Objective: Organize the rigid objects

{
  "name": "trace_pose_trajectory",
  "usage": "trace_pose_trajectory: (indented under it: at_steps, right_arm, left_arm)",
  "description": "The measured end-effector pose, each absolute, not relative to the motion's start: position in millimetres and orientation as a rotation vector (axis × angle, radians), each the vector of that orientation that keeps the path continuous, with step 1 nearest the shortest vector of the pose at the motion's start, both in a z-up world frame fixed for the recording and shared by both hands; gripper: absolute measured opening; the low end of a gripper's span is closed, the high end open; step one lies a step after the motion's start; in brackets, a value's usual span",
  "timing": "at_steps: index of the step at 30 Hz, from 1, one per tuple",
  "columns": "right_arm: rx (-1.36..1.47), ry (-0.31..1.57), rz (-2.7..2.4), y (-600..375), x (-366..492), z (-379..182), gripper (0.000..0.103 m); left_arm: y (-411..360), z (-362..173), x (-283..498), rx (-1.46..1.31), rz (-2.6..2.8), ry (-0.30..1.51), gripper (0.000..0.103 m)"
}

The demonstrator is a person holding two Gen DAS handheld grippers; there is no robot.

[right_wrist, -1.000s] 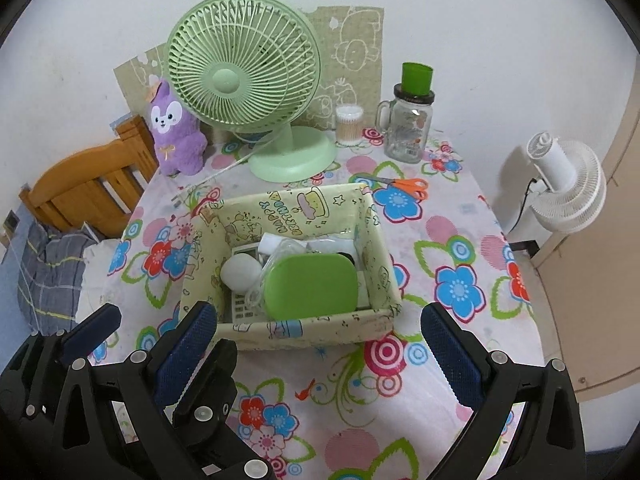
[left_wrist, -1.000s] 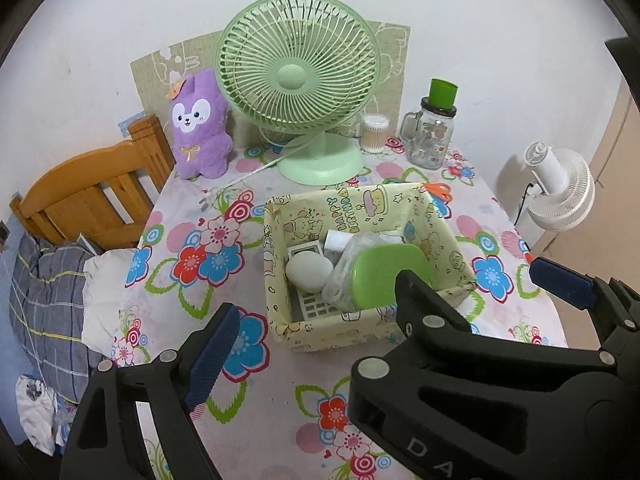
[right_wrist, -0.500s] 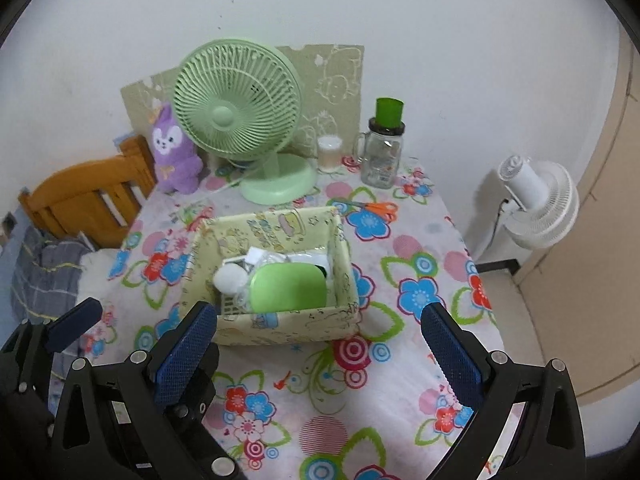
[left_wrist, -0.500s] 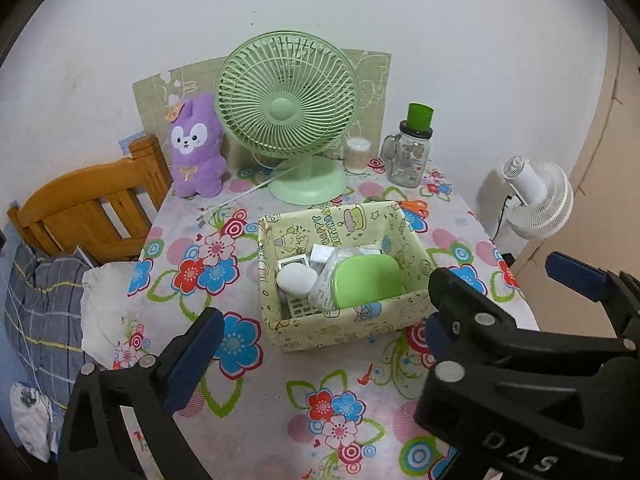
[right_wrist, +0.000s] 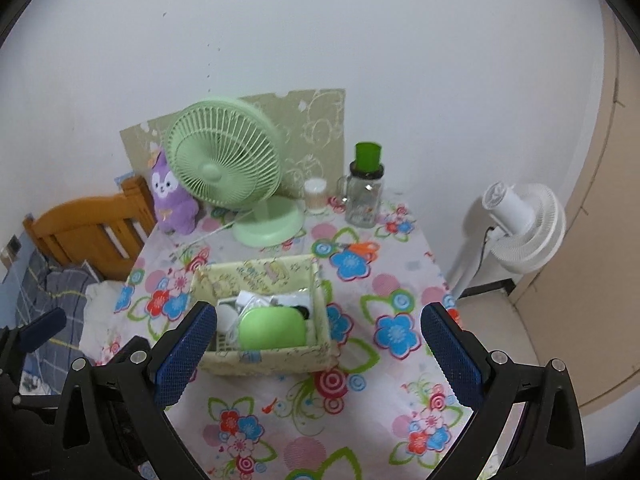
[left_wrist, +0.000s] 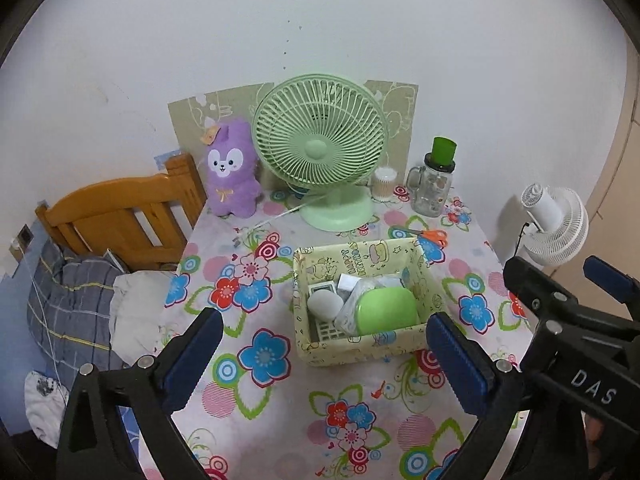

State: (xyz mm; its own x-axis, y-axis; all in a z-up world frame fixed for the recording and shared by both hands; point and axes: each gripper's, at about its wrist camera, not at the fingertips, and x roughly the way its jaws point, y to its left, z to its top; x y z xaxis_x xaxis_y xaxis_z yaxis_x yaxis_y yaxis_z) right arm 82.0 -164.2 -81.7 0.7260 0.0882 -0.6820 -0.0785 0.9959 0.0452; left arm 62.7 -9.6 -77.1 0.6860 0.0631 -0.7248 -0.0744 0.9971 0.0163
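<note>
Both grippers, left (left_wrist: 324,354) and right (right_wrist: 320,346), hang spread wide, empty. Basket (left_wrist: 356,350) sits mid-table (left_wrist: 280,404), clear of every edge; bare cloth lies in front.

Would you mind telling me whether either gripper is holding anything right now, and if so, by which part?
Nothing is held. The left gripper and right gripper both have open, empty jaws above the flowered tablecloth, clear of the pale yellow patterned storage box.

Soft, even indoor light falls from above, bright on the plain white wall (left_wrist: 320,32). Shadows are faint. Both fisheye views bow straight lines and darken to black at the corners. The right wrist view is slightly blurred; the pale green round desk fan (right_wrist: 222,172) looks smeared.
</note>
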Motion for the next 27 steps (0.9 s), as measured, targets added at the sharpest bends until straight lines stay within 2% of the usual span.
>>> trace_pose_trajectory:
  at_steps: [27]
  right_arm:
    - [0.025, 0.689, 0.03, -188, 34, -24, 0.103]
  left_arm:
    - [-6, -24, 23, -0.054, 0.093, 0.742, 0.103]
